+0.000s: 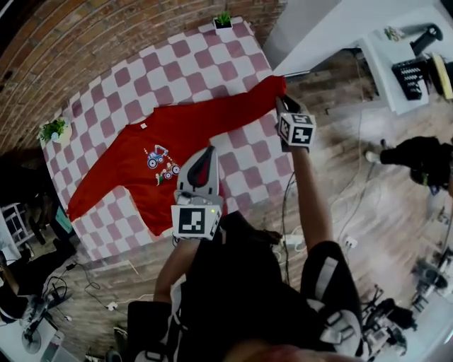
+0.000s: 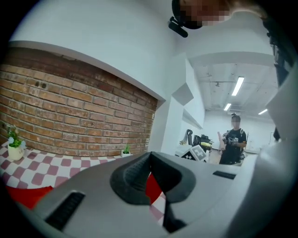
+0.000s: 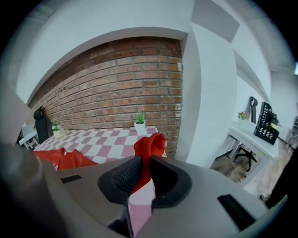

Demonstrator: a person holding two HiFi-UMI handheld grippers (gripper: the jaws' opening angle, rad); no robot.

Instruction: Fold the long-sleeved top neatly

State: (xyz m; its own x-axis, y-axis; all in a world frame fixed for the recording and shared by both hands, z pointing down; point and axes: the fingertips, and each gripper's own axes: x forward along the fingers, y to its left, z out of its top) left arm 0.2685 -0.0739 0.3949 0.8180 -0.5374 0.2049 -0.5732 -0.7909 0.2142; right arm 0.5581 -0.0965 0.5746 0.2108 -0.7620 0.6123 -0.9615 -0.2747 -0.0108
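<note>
Red long-sleeved top (image 1: 134, 166), spread front-up on a bench covered by a pink-and-white chequered cloth (image 1: 177, 67), collar toward the red brick wall (image 1: 106, 35).

The chest print (image 1: 161, 164) is a small cartoon vehicle in white, blue and red. Any lettering in it is too small to read. A pale neck label (image 1: 144, 126) sits inside the collar and is likewise unreadable. Each tool carries a marker cube (image 1: 196, 219) faced with black-and-white square patterns.

The flat sleeve (image 1: 88, 194) lies on the cloth toward the head view's lower left. The outstretched sleeve (image 1: 241, 106) runs to the bench's right-hand edge.

Right tool (image 1: 283, 104): its pads are clamped on the cuff end of the outstretched sleeve. In the right gripper view the red fabric rises between the ribbed black pads and bunches above their tips.

Left tool (image 1: 207, 150): it is poised over the lower right part of the top's body, jaws closed together. In the left gripper view red fabric and chequered cloth show through the slot below the meeting tips. Whether any fabric is pinched there cannot be told.

In the head view the grey body of the left tool hides the hem beneath it, and the right tool covers the held cuff.

Two small green plants in white pots (image 1: 224, 20) stand at the cloth's far and left edges.
</note>
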